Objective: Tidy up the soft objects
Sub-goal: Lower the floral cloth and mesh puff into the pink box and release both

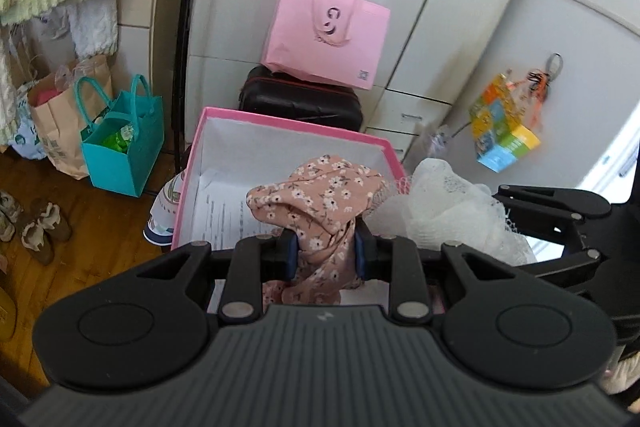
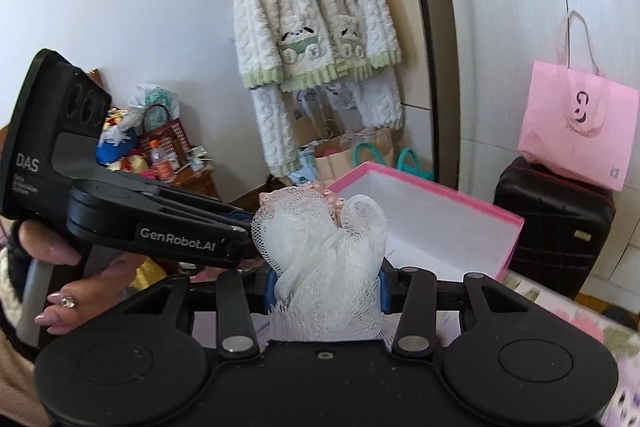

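My left gripper (image 1: 325, 254) is shut on a pink floral cloth (image 1: 316, 199), which bunches up above the blue pads and hangs over the pink box (image 1: 224, 117). The box is open, white inside, with a printed sheet on its bottom. My right gripper (image 2: 326, 285) is shut on a white mesh bath puff (image 2: 320, 231), held just in front of the box (image 2: 516, 231). In the left wrist view the puff (image 1: 440, 207) and the right gripper's black arms sit at the right of the cloth. In the right wrist view a person's hand (image 2: 60, 267) holds the left gripper at the left.
Behind the box stands a black case (image 1: 300, 99) with a pink tote (image 1: 324, 35) leaning on it against white cupboards. A teal bag (image 1: 124, 147) and a brown paper bag (image 1: 52, 123) stand on the wooden floor at left. A fluffy white cardigan (image 2: 312, 27) hangs on the wall.
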The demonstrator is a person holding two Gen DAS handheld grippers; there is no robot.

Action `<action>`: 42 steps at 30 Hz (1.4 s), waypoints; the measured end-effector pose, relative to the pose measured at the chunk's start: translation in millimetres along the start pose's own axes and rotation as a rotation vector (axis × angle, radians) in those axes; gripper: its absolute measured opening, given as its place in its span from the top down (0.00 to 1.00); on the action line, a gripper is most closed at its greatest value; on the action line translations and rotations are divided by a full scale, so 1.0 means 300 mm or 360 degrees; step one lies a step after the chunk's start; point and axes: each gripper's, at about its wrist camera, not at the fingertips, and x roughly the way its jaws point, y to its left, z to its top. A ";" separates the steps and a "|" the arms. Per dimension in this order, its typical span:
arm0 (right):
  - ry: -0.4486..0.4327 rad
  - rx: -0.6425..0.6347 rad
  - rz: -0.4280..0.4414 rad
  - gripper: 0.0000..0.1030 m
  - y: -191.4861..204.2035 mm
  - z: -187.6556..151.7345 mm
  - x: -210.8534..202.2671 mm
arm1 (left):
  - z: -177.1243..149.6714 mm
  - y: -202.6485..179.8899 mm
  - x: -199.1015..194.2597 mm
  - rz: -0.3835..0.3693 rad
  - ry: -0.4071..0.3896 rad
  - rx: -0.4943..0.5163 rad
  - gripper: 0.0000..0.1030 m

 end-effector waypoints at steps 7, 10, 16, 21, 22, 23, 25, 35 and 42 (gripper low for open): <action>0.0091 -0.0003 -0.0007 0.51 -0.091 0.020 0.153 | 0.034 0.045 0.146 0.0117 0.0018 -0.0049 0.76; 0.0121 -0.0008 -0.0008 0.49 -0.100 0.003 0.192 | 0.033 0.052 0.179 0.0135 0.0028 -0.0059 0.76; 0.0172 -0.0070 -0.0126 0.47 -0.094 -0.008 0.244 | 0.023 0.044 0.209 0.0279 0.0001 -0.0039 0.66; 0.0190 -0.0086 -0.0167 0.29 -0.106 -0.012 0.230 | 0.020 0.014 0.164 0.0409 -0.0097 0.0021 0.51; 0.0168 -0.0062 -0.0163 0.29 -0.111 -0.013 0.215 | 0.021 0.007 0.148 0.0383 -0.0100 0.0021 0.49; 0.0141 -0.0033 -0.0166 0.29 -0.114 -0.012 0.201 | 0.019 0.002 0.128 0.0356 -0.0106 0.0019 0.47; 0.0095 -0.0011 -0.0154 0.29 -0.105 -0.012 0.155 | 0.015 -0.014 0.089 0.0331 -0.0115 0.0035 0.47; -0.0089 -0.0024 -0.0260 0.19 -0.014 -0.083 -0.200 | -0.072 -0.145 -0.210 0.0295 -0.0240 0.0261 0.39; -0.0074 0.0028 -0.0316 0.19 0.019 -0.148 -0.430 | -0.149 -0.287 -0.350 0.0233 -0.0202 0.0498 0.37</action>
